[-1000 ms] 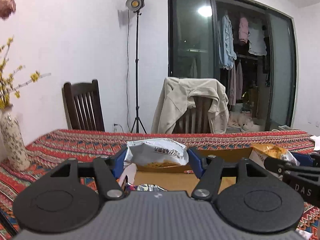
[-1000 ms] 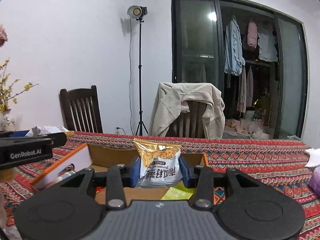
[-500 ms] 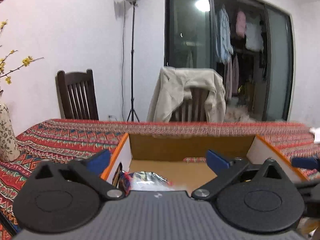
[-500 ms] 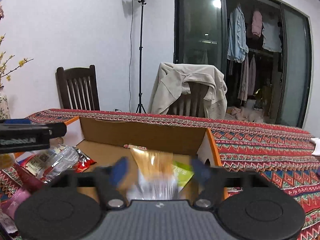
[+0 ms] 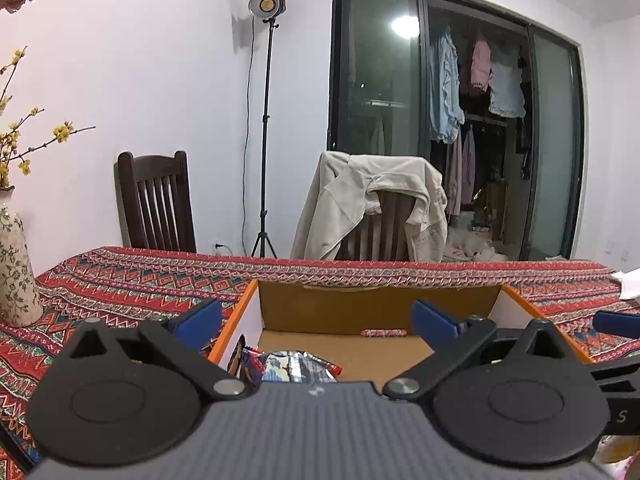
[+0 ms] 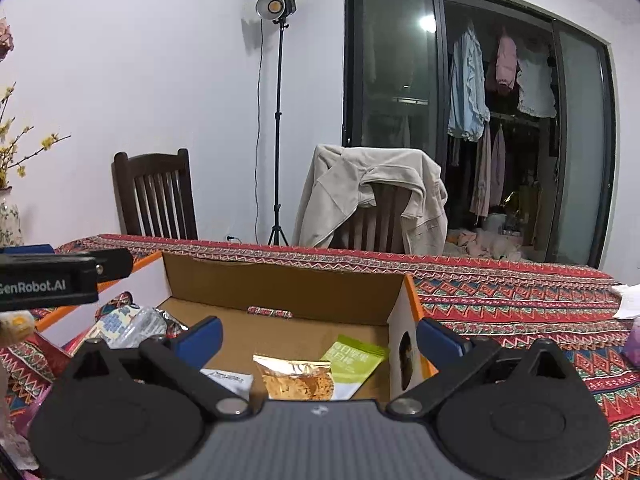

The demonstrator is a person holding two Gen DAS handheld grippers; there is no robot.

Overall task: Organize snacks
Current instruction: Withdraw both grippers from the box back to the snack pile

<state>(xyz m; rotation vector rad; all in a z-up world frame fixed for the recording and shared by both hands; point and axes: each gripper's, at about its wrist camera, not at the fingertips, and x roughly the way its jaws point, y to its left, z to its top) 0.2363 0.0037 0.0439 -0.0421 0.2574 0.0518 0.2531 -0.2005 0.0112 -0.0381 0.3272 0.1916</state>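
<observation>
Snacks lie in cardboard box [image 6: 280, 280] at table's [image 6: 500, 292] near edge: gold packet [image 6: 298, 380] half hidden behind your right gripper [image 6: 318, 336], silver one [image 5: 296, 366], perhaps foil, behind left gripper [image 5: 316, 320]. Both jaws spread wide, empty.

The box [image 6: 280, 280] is matt brown cardboard inside, its outer walls smooth white with orange edges. In it, toward 6 o'clock, lies a glossy gold foil packet [image 6: 298, 378]; at its 3 o'clock a matt green pouch [image 6: 354, 360]; toward 9 o'clock crinkled silver foil bags [image 6: 136, 322]. The tablecloth [image 6: 500, 296] is coarse woven cloth. Both chairs [image 5: 154, 200] are dark polished wood, one draped with a soft cloth jacket [image 5: 360, 200]. The vase [image 5: 16, 264] is glazed ceramic.
</observation>
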